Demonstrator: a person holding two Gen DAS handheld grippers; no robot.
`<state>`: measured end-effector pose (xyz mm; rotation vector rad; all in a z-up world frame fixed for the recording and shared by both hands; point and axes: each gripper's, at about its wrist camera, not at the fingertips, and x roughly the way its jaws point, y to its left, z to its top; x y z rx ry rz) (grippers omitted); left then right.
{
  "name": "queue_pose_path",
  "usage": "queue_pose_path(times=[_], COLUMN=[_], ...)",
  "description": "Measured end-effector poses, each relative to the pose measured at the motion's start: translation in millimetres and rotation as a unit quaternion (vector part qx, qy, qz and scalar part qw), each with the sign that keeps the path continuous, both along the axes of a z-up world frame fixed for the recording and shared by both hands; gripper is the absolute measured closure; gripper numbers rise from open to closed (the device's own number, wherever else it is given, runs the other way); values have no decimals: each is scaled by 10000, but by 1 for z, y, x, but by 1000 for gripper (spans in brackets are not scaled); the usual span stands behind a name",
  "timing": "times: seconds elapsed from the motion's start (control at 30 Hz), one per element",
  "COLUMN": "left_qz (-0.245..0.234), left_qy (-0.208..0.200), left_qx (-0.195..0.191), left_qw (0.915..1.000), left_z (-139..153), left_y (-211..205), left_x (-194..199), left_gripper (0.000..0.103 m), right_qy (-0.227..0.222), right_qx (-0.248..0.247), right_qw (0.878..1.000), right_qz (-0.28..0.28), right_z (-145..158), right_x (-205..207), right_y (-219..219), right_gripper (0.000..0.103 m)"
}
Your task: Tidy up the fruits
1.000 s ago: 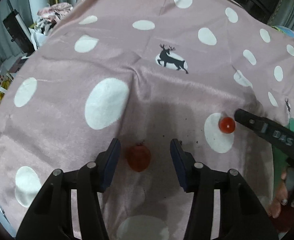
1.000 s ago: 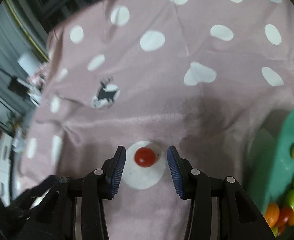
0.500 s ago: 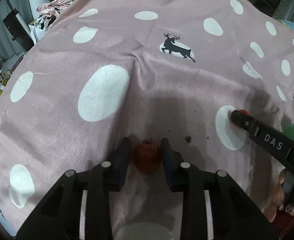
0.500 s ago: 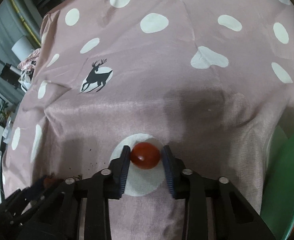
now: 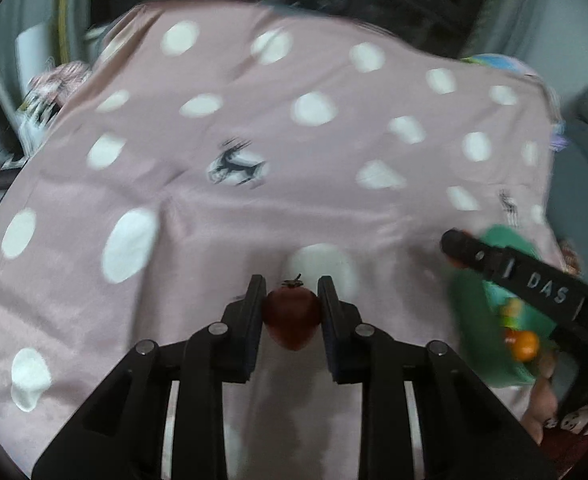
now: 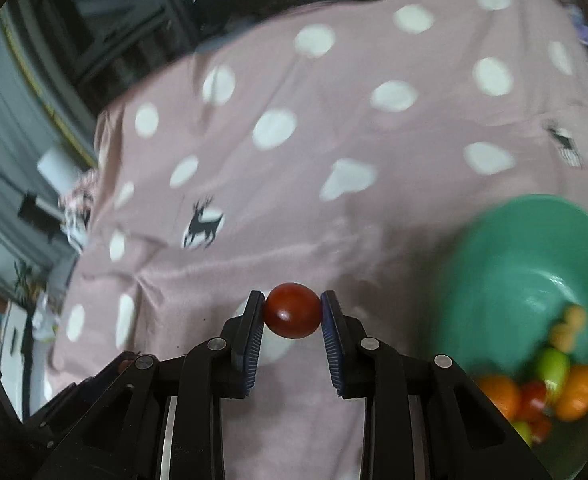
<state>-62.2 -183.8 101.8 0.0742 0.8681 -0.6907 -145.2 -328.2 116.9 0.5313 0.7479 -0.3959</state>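
My left gripper is shut on a dark red tomato with a small stem and holds it above the pink dotted cloth. My right gripper is shut on a round red cherry tomato, also lifted off the cloth. A green bowl with several orange, red and green fruits stands to the right of the right gripper. In the left wrist view the bowl lies at the right, partly hidden by the right gripper's finger.
The cloth-covered table falls away at the far and left edges, with clutter beyond the left edge. Dark furniture stands behind the table. A grey chair is at the far right.
Both grippers closed on their tomatoes and lifted them off the cloth. Both have swung to the right, bringing the green bowl into view.
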Motion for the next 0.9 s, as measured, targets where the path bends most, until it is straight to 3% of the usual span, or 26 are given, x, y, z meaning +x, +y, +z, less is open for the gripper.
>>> queue_pose_path(times=[0.23,0.47,0.5,0.57,0.63,0.73,0.9], left_qz=[-1090,-1853,-1919,-1850,-1763,-1673,-1686], left_qy=[-333,-419,-442,-563,-662,-546,-438], left_qx=[-525,-426,-342,-266,-250,-277,-385], left_qw=[9921,9809,9798,9808,9818,9840,9840], left_z=[36,33,31,28,27,25,27], left_y=[-53,-109,-117,-116,-117,-115,-113], left_x=[-62,-98,-103,-105,-105,-101,-102], left_gripper=[77,74,65,59,38,15,14], right_qy=[-266,-56,40,162,177,71,9], right_qx=[-157,281,355,401,365,422,389], right_qw=[9948,9852,9840,9818,9788,9758,9764], right_qz=[-970,-1692,-1747,-1851,-2006,-2145,-2122], right_z=[26,9,6,1,1,2,5], right_x=[-78,-114,-116,-120,-128,-139,-144], right_y=[-37,-79,-84,-89,-93,-97,-97], right_gripper=[73,72,69,61,58,52,48])
